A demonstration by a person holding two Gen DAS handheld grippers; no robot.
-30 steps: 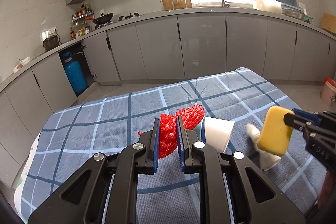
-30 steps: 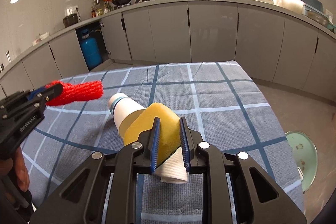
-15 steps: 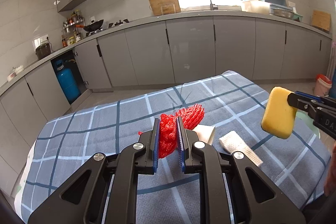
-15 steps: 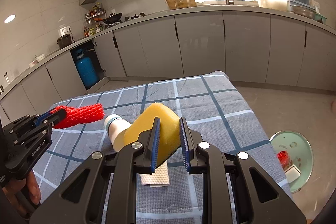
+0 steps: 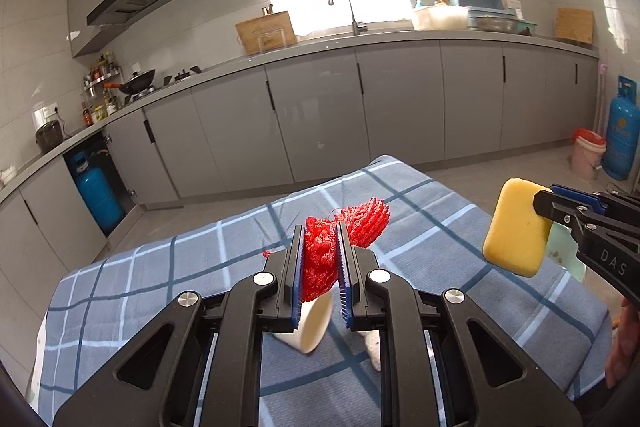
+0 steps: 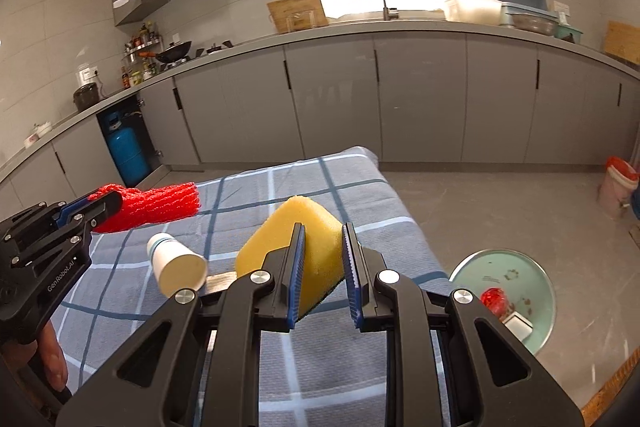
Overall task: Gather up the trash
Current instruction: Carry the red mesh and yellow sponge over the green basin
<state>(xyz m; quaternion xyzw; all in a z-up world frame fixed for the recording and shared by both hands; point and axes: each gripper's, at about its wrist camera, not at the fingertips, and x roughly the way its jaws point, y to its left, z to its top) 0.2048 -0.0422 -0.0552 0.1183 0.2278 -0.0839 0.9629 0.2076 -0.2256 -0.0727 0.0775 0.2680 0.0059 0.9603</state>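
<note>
Grey kitchen cabinets (image 5: 400, 107) line the wall behind your tabletop (image 5: 160, 287), which is covered by a blue checked cloth.

Your left claw (image 5: 320, 263) is clamped on a red mesh net (image 5: 320, 259); the net bulges between the blue pads and fans out past the tips, held up off the cloth. In the right wrist view the same net (image 6: 160, 205) sticks out sideways from that claw (image 6: 100, 207) at the left edge.

Your right claw (image 6: 323, 267) is pinched on a yellow sponge (image 6: 296, 235), with most of the sponge standing out ahead and to the left of the pads. From the left camera the sponge (image 5: 516, 231) hangs in the air over the right edge of the tabletop.

A paper cup (image 6: 176, 267) lies on its side on the cloth, mouth toward you, between the two claws and touched by neither. A white wad of paper (image 5: 374, 347) lies just beside it, mostly hidden by the left claw.

On the floor to the right of the tabletop stands a pale green bin (image 6: 516, 263), open, with a red scrap (image 6: 494, 299) and a white piece inside.
</note>
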